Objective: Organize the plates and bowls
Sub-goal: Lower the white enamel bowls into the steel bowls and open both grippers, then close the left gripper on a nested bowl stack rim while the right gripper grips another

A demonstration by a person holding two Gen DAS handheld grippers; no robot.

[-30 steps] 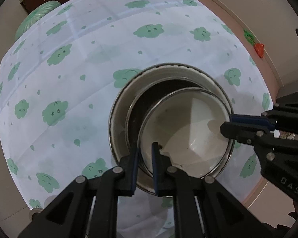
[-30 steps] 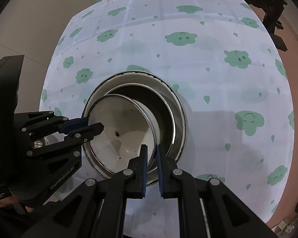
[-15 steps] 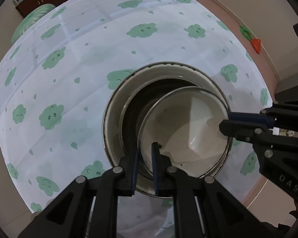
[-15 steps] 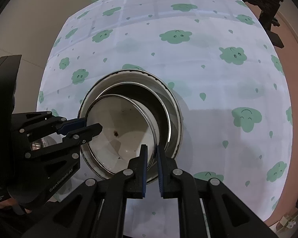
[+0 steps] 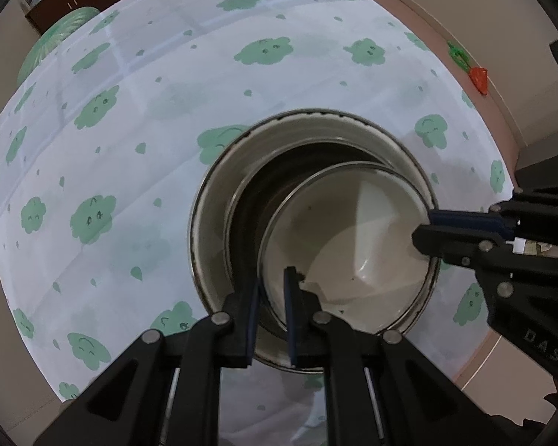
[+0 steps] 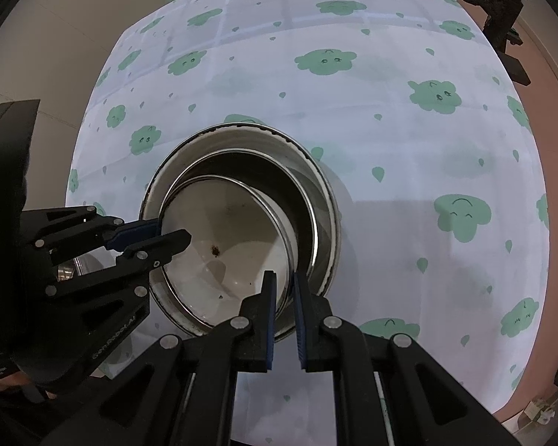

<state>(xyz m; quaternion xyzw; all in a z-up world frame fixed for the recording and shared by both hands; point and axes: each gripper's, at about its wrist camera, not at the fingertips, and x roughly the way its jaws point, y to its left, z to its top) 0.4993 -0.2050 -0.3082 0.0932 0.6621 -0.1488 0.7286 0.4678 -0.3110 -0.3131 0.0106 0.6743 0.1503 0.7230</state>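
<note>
A stack of nested steel bowls [image 5: 219, 200] is held over a table with a white cloth [image 5: 167, 111] printed with green clouds. The innermost bowl [image 5: 353, 238] is white inside and sits tilted in the stack. My left gripper [image 5: 269, 290] is shut on the near rim of the inner bowl. My right gripper [image 6: 284, 290] is shut on the opposite rim, and it also shows in the left wrist view [image 5: 427, 230]. The stack shows in the right wrist view [image 6: 316, 200], with the left gripper [image 6: 167, 234] at its left rim.
A green round object [image 5: 52, 44] lies beyond the table's far left edge. Dark furniture [image 6: 502, 11] stands past the far right corner. A red and green item [image 5: 472, 70] lies on the pinkish floor. A metal dish [image 6: 85, 264] shows under the left gripper.
The bowl stack and both grippers have shifted a little over the cloth, towards its nearer edge. Both grips stay as they were.
</note>
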